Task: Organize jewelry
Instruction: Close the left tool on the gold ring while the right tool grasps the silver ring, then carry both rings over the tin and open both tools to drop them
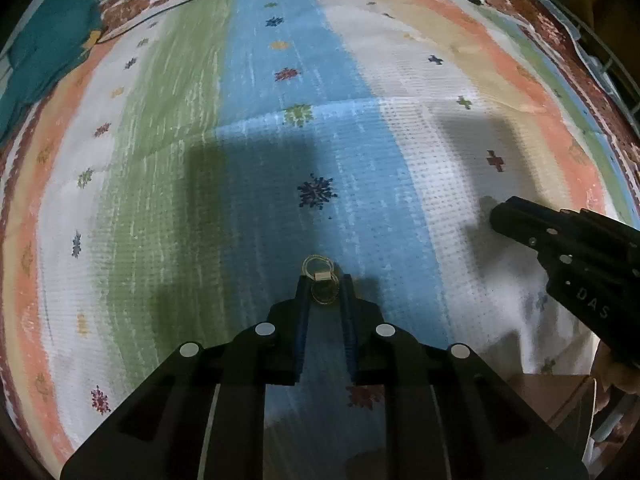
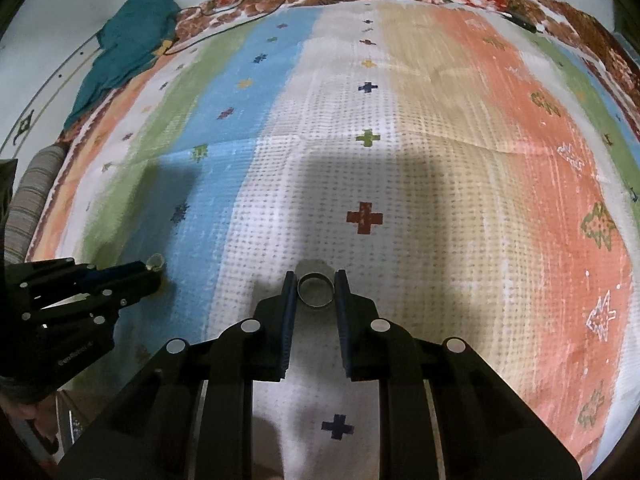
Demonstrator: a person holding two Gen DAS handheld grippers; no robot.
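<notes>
My left gripper [image 1: 323, 282] is shut on a pair of thin gold hoop earrings [image 1: 320, 280] joined by a small white tag, held above the blue stripe of the bedspread. The earrings also show in the right wrist view [image 2: 155, 262] at that gripper's tip [image 2: 150, 270]. My right gripper [image 2: 316, 280] is shut on a wide silver ring [image 2: 316, 290], held between its blue pads above the white stripe. The right gripper [image 1: 500, 216] appears at the right edge of the left wrist view, its tips seen side-on.
A striped bedspread [image 2: 440, 140] with small cross and star motifs covers the bed. A teal cloth [image 2: 128, 48] lies at the far left corner, with thin cables [image 2: 240, 16] beside it. A brown floral sheet [image 1: 560, 32] borders the bedspread.
</notes>
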